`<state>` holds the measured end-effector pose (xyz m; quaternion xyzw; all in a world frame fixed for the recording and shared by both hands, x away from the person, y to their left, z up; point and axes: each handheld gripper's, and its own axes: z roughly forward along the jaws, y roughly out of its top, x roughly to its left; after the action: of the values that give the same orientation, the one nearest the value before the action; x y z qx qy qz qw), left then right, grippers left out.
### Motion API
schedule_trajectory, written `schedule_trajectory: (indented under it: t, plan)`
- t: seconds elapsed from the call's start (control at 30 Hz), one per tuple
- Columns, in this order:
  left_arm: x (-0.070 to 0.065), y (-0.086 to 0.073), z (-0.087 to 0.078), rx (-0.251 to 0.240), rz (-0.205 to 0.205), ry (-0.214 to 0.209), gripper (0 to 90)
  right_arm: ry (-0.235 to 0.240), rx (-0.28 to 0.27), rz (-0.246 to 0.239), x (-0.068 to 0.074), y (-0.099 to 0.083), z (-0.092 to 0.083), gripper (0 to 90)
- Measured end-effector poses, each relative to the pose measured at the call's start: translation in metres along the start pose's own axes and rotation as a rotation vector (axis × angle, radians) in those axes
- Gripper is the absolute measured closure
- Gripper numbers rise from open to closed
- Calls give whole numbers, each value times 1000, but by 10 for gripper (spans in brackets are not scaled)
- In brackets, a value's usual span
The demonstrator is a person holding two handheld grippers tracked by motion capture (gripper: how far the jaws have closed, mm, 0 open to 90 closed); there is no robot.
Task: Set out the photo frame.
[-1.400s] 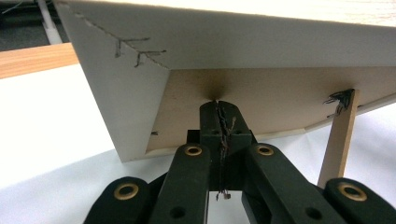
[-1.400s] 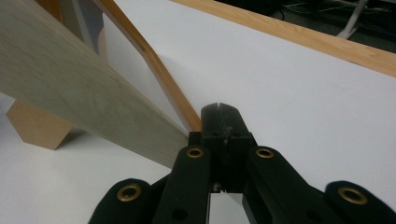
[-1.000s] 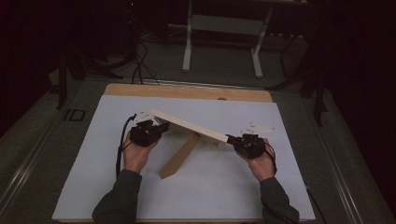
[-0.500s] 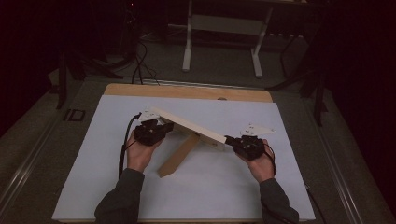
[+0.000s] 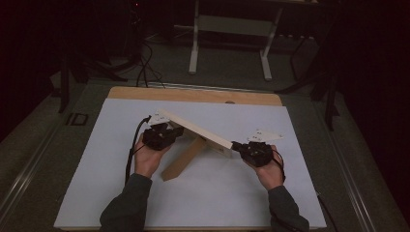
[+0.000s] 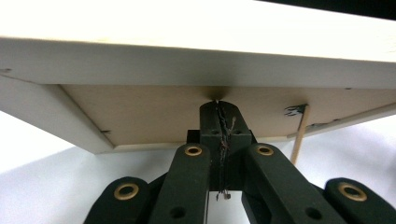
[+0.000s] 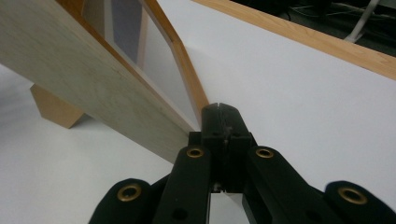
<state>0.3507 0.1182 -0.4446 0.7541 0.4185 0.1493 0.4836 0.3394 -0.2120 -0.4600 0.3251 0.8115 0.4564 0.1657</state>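
Left gripper [image 5: 170,131] nudged slightly toward 3 o'clock along the pale board [image 5: 196,128] at its 9 o'clock end, board edging a touch the same way with it.

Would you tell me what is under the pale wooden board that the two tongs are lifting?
Under the pale board, a tan wooden block slants down to the white table cover. The left gripper view shows a recessed brown underside. How block and board join is hidden.
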Motion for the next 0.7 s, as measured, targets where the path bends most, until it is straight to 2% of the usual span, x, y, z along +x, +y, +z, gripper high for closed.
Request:
schedule_trajectory:
  t: [0.7]
  plan:
    - [-17, 9, 2, -5, 27, -45, 900, 21, -3, -18, 6, 0, 1, 900]
